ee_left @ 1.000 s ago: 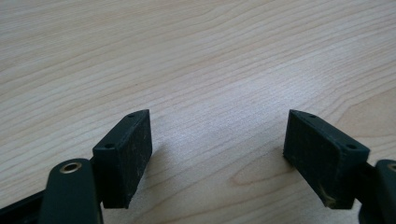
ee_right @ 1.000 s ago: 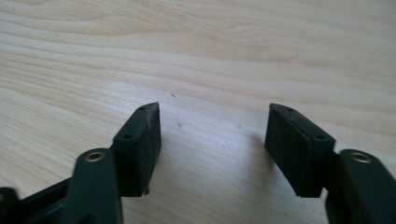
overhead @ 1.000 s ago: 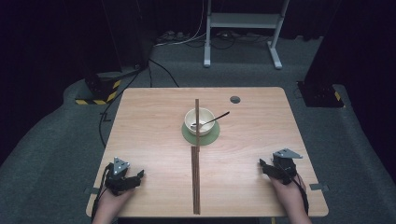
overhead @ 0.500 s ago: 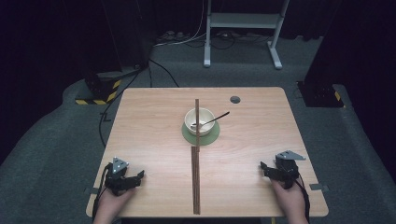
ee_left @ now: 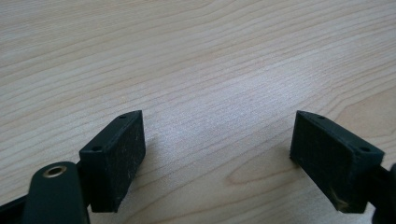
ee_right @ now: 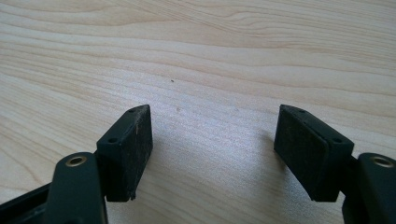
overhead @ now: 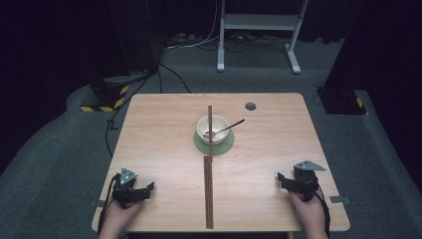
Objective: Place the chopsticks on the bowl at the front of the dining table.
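Observation:
A cream bowl [overhead: 211,128] with a dark-handled spoon [overhead: 230,125] in it stands on a green round mat [overhead: 215,146] at the table's middle. A long wooden strip [overhead: 208,194] runs from the near edge up across the bowl. My left gripper [overhead: 149,188] rests near the front left corner and is open, with bare wood between its pads [ee_left: 116,158]. My right gripper [overhead: 280,178] rests near the front right, also open over bare wood [ee_right: 212,140]. Both pairs of jaws have just been opening, and nothing is between them.
The light wooden table [overhead: 159,129] has a small dark round spot [overhead: 250,106] at its far right. Beyond the far edge lie cables, a white metal stand [overhead: 259,22] and a yellow-black striped block [overhead: 102,107] on grey carpet.

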A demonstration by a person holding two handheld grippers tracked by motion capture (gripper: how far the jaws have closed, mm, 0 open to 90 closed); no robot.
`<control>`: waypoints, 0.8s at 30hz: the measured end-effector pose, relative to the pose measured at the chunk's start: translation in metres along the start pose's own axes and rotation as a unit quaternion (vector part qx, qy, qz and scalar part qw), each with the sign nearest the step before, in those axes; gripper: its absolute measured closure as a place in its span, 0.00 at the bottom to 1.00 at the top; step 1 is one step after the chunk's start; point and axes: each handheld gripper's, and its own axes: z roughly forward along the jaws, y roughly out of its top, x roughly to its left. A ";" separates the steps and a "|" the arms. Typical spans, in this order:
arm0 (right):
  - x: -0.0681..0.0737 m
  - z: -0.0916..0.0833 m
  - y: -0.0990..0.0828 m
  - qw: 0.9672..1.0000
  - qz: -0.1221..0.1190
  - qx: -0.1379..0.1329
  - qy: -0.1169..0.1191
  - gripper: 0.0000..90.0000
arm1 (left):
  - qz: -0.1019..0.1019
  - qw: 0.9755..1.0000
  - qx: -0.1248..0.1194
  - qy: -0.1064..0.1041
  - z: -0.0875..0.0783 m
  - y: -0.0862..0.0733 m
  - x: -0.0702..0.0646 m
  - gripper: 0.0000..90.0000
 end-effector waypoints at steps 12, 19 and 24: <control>0.000 0.000 0.000 1.000 -0.005 -0.001 0.000 0.31 | 0.004 1.000 0.001 -0.003 0.000 0.000 0.000 0.20; 0.000 0.000 0.000 1.000 -0.008 -0.001 0.000 0.31 | 0.005 1.000 0.002 -0.006 0.000 0.000 0.000 0.19; 0.000 0.000 0.000 1.000 -0.008 -0.001 0.001 0.31 | 0.004 1.000 0.002 -0.004 0.000 0.000 0.000 0.19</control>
